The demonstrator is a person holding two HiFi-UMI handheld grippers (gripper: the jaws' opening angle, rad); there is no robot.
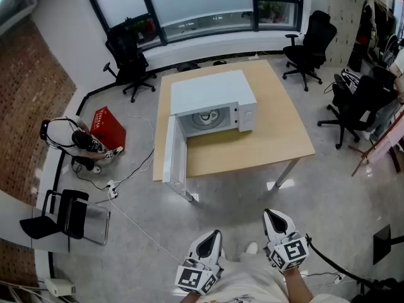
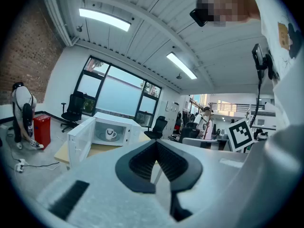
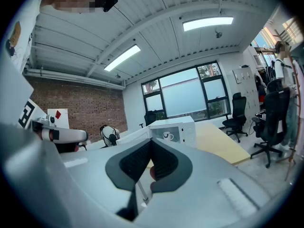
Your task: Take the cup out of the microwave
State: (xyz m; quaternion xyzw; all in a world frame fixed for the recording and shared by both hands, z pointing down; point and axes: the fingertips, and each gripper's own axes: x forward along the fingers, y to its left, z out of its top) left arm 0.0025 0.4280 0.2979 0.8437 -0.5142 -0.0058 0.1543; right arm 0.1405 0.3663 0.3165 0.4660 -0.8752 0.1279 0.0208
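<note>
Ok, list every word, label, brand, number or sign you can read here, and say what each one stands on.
No text can be read in any view.
Red box on the floor: white print, too small to read.
Cup inside the microwave: dark mark, too small to read.
Left gripper and right gripper: square black-and-white marker patterns on their cubes, no letters.

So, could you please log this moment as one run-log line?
phase: pre-reach | microwave: open | cup: inside | left gripper: shut, empty | right gripper: shut, empty
</note>
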